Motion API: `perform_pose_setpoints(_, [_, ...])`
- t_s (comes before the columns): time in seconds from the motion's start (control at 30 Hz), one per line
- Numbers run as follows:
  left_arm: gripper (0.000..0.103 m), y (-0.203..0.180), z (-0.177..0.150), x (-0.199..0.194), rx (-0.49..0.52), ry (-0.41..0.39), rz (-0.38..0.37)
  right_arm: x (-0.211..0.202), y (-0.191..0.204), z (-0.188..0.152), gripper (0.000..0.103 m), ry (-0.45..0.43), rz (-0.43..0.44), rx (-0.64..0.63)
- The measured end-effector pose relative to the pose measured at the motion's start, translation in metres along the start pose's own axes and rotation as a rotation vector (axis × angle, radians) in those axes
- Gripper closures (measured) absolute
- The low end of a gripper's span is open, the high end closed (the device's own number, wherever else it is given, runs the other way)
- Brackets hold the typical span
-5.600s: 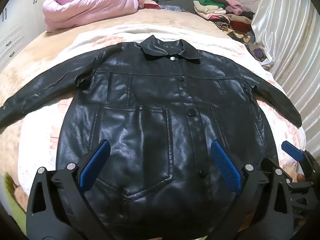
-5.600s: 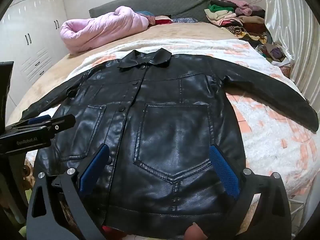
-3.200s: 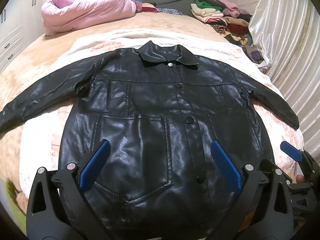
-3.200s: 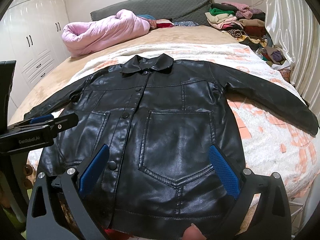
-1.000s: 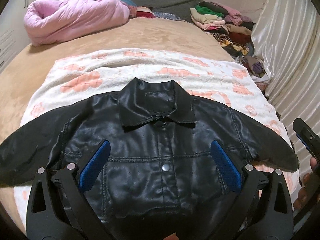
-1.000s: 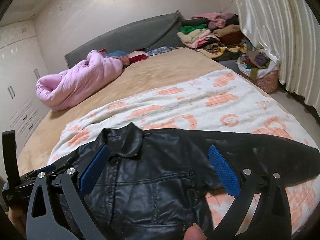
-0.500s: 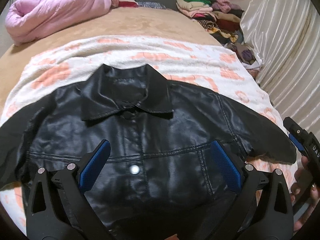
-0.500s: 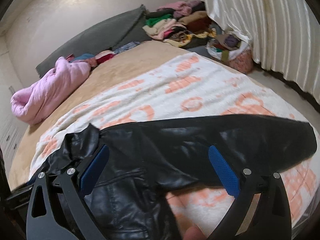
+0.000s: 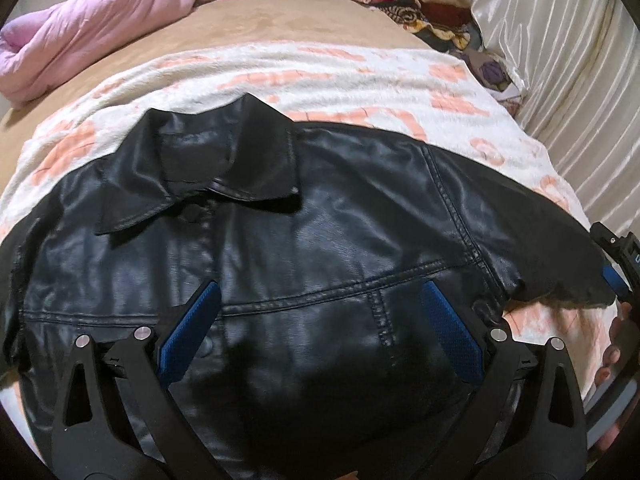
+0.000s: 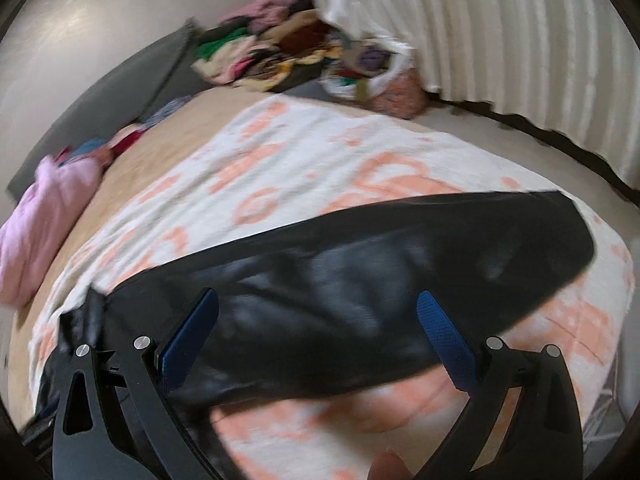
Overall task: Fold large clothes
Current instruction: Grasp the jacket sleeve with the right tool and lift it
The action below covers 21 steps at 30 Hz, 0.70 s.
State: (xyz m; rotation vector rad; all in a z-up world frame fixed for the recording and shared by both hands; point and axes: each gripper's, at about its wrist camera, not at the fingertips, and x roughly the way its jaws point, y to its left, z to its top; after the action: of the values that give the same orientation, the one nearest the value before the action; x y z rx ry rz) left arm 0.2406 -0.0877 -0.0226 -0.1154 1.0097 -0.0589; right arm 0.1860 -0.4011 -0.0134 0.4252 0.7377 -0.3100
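Observation:
A black leather jacket [image 9: 320, 220] lies flat and buttoned on a white and orange blanket [image 9: 320, 68], collar [image 9: 224, 168] towards the far end of the bed. My left gripper [image 9: 316, 332] hovers open over the chest, below the collar, nothing between its blue pads. My right gripper [image 10: 316, 334] is open above the jacket's right sleeve [image 10: 400, 276], whose cuff [image 10: 572, 236] points at the bed's right edge. In the left wrist view the right gripper [image 9: 616, 264] shows at the right edge, by the cuff.
A pink quilt [image 9: 88, 36] lies at the far left of the tan bed. Piled clothes [image 10: 280, 48] and a full bag [image 10: 380, 76] sit at the far right. A pale curtain [image 10: 500, 32] hangs close along the bed's right side, over a strip of floor.
Both grippers have moved up from the hem towards the shoulders. The left one now sits nearer the collar; the right one has swung right, onto the sleeve. The jacket has not moved.

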Motion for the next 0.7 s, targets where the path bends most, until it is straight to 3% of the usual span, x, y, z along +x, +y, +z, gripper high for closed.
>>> perform_pose_setpoints(0.13, [0.009,-0.013,-0.003,0.010,0.032,0.015,0.003,0.002,-0.037,-0.002,0.004,-0.026,-0.089,0.136])
perform_pose_setpoints(0.37, [0.009,-0.024,-0.008,0.028,0.059,0.048,-0.009,0.016,-0.098,-0.021,0.004,0.011,-0.243,0.414])
perform_pose_setpoints(0.47, [0.009,-0.028,-0.009,0.034,0.066,0.056,-0.018,0.032,-0.108,-0.033,0.004,0.060,-0.221,0.495])
perform_pose_setpoints(0.57, [0.009,-0.030,-0.008,0.041,0.069,0.061,-0.025,0.042,-0.106,-0.031,0.004,0.066,-0.216,0.496])
perform_pose_setpoints(0.7, [0.009,-0.032,-0.011,0.046,0.057,0.072,-0.042,0.048,-0.115,-0.023,0.004,0.032,-0.078,0.541])
